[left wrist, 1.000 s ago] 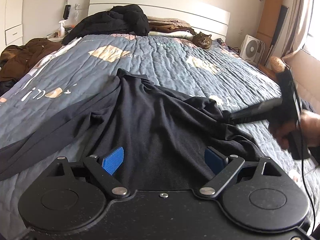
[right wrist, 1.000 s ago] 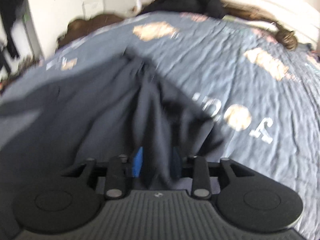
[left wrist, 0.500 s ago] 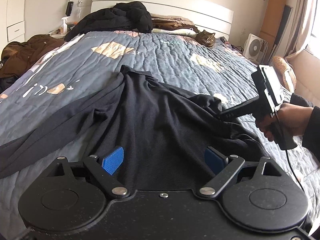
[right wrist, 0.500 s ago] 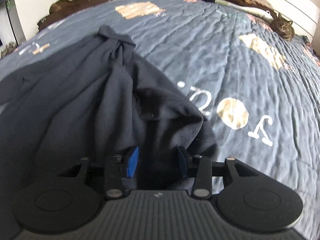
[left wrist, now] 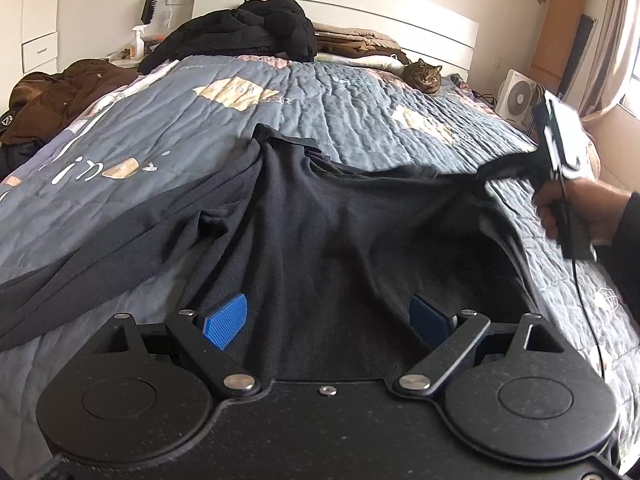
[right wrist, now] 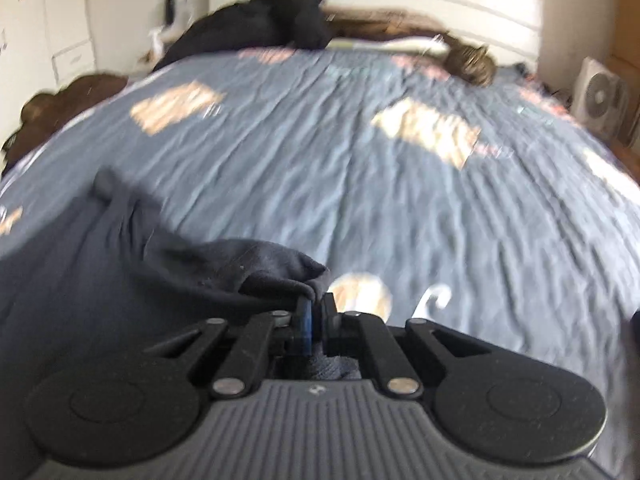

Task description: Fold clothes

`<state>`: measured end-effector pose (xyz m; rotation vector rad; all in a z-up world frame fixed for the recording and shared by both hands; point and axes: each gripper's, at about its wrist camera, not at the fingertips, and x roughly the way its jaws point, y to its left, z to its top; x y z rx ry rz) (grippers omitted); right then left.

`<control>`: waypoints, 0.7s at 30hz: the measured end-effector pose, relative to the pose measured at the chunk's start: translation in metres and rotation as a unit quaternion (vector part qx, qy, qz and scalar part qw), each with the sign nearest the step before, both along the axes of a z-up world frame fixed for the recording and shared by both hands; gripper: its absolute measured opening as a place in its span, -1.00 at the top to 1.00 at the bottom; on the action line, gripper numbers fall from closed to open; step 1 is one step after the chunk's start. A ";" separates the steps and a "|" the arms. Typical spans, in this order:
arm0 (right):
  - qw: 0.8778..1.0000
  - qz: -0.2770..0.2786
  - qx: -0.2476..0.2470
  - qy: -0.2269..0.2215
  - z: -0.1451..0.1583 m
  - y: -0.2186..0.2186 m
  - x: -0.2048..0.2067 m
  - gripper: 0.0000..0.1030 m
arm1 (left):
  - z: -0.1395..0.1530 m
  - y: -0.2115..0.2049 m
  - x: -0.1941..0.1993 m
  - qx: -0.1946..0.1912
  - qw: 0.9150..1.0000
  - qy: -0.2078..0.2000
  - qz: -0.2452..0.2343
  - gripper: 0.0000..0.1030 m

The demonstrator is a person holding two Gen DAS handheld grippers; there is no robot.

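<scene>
**Right gripper pinches the garment's edge**

Since a second ago my right gripper (right wrist: pixel 316 312) has swung right and clamped its fingers together on the dark garment (left wrist: pixel 320 232), pulling one edge taut and raised. My left gripper (left wrist: pixel 328 316) holds its fingers wide apart over the near hem. Rumpled, sleeves sprawling left, it lies on the grey quilt (left wrist: pixel 360 112).

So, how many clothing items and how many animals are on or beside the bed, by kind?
Black long-sleeved garment spread on the bed: 1
Black puffy jacket heaped by the headboard: 1
Brown coat beside the bed: 1
Tabby cat near the pillows: 1
Total: 4
</scene>
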<state>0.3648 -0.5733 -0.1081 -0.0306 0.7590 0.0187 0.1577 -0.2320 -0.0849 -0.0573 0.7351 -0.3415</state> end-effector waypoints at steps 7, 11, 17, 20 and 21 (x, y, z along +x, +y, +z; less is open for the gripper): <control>0.998 -0.021 -0.042 -0.040 0.035 -0.008 0.046 0.97 | -0.003 0.000 0.004 0.005 1.000 0.003 0.002 -0.71; 0.997 -0.049 -0.045 -0.041 0.028 -0.012 0.072 0.97 | -0.006 -0.001 0.005 0.011 1.000 0.005 0.003 -0.71; 0.995 -0.051 -0.085 0.027 -0.020 -0.010 0.083 0.89 | -0.007 -0.002 0.006 0.014 1.000 0.007 0.000 -0.71; 0.995 -0.052 -0.076 0.023 -0.020 -0.016 0.068 0.78 | -0.007 -0.003 0.005 0.015 1.000 0.006 -0.004 -0.71; 0.996 -0.053 -0.068 0.023 -0.018 -0.019 0.062 0.60 | -0.006 -0.004 0.004 0.014 1.000 0.005 -0.005 -0.71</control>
